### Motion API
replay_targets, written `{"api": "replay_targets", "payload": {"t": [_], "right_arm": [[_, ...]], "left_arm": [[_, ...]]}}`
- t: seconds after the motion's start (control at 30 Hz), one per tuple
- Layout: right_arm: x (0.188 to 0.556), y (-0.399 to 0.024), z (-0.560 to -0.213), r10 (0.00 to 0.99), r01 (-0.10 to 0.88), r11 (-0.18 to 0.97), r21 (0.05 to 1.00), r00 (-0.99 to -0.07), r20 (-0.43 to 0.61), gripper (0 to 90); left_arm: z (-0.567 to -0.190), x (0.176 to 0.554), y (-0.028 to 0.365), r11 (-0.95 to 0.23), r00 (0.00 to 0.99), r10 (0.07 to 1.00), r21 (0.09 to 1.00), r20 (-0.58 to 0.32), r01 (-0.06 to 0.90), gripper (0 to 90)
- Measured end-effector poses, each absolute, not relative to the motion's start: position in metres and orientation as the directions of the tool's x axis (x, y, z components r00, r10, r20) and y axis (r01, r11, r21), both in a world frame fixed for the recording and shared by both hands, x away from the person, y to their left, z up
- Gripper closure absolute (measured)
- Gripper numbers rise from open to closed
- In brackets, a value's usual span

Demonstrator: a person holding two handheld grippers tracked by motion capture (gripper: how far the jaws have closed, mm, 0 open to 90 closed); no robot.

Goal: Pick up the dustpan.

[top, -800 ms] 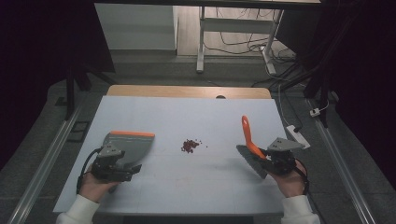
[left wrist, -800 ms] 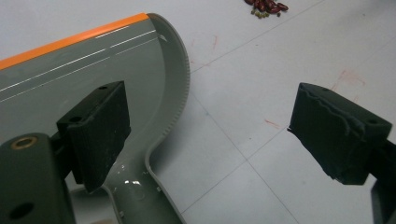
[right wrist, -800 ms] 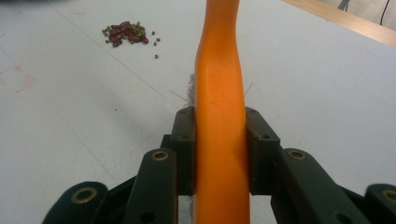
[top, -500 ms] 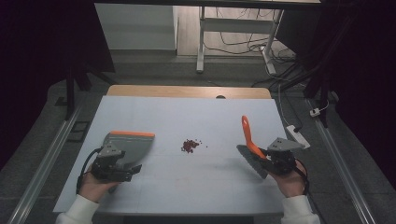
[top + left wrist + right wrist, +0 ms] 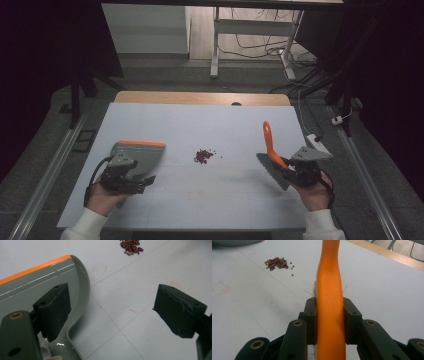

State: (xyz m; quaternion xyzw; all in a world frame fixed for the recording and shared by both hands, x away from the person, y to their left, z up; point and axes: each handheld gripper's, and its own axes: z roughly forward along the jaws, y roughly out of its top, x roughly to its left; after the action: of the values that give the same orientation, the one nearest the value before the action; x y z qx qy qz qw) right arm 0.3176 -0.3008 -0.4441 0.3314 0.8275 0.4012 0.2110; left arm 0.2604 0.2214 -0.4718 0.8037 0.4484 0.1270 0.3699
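Observation:
A small pile of red and green beans (image 5: 202,156) (image 5: 130,244) (image 5: 276,262) lies mid-table. At the left rests a grey dustpan (image 5: 142,152) (image 5: 30,287) with an orange front lip. My left gripper (image 5: 137,181) (image 5: 113,300) sits at its near end, open wide: one jaw hangs over the pan, the other over bare table. On the right, my right gripper (image 5: 284,169) (image 5: 329,305) is shut on the orange handle of a brush (image 5: 268,140) (image 5: 329,272). The handle points up and away, and the grey bristle head (image 5: 272,174) angles down toward the table.
The white table (image 5: 225,125) has a wooden strip (image 5: 200,98) along its far edge. A white plug block (image 5: 320,145) lies at the right edge near my right hand. Metal rails run along both sides, and a desk frame with cables stands beyond.

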Motion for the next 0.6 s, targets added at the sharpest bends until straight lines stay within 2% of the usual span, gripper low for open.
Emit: {"api": "replay_targets", "payload": {"t": [0.33, 0.5, 0.6], "right_arm": [[0.318, -0.302, -0.443, 0.713, 0.371, 0.459, 0.807, -0.696, -0.085, 69.3], [0.319, -0.301, -0.444, 0.718, 0.377, 0.451, 0.809, -0.691, -0.079, 69.3], [0.319, -0.301, -0.445, 0.718, 0.379, 0.456, 0.805, -0.691, -0.082, 69.3]], "left_arm": [[-0.458, 0.258, 0.218, -0.328, 0.538, 0.836, 0.682, -0.113, 0.653, 16.0], [-0.458, 0.254, 0.229, -0.308, 0.513, 0.850, 0.675, -0.122, 0.670, 16.9], [-0.454, 0.249, 0.240, -0.301, 0.474, 0.876, 0.668, -0.089, 0.681, 17.4]]}}
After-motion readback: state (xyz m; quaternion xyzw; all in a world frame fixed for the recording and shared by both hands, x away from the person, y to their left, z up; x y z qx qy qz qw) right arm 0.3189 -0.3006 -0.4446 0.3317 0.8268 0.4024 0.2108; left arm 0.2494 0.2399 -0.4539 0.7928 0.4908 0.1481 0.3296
